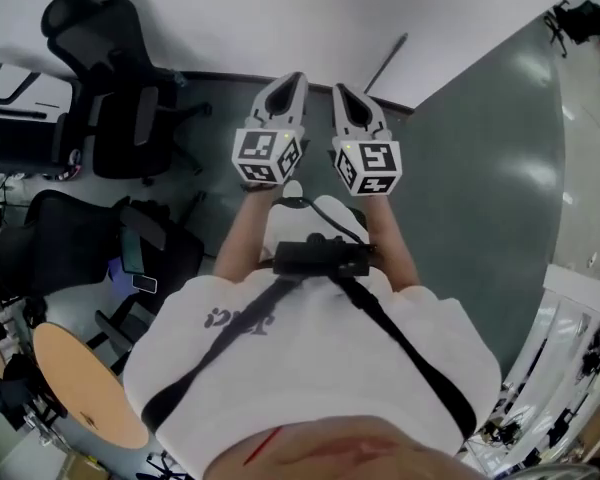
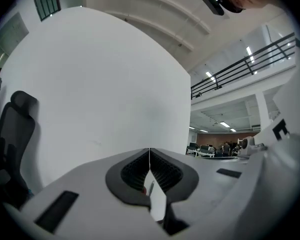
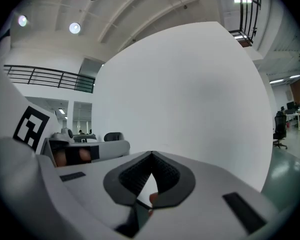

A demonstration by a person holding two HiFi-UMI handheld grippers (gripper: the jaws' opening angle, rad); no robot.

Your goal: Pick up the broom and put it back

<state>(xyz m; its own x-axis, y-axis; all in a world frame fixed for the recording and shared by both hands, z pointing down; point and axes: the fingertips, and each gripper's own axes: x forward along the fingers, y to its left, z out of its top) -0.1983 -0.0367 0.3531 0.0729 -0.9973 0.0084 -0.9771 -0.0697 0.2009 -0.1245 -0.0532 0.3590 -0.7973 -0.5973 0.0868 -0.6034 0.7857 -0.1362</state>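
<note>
A thin dark stick that looks like the broom's handle (image 1: pixel 386 63) leans against the white wall (image 1: pixel 280 13), just right of and beyond my grippers; its head is not visible. Both grippers are held side by side in front of the person's chest, pointing level at the wall. My left gripper (image 1: pixel 291 79) is shut, its tips touching (image 2: pixel 149 151) with nothing held. My right gripper (image 1: pixel 341 91) is also shut and empty (image 3: pixel 151 156). Neither touches the handle.
Black office chairs (image 1: pixel 120 78) (image 1: pixel 65 243) stand at the left, with a round wooden table (image 1: pixel 80 383) at the lower left. Grey-green floor (image 1: pixel 480 168) stretches to the right. A railing (image 1: pixel 570 328) runs along the lower right.
</note>
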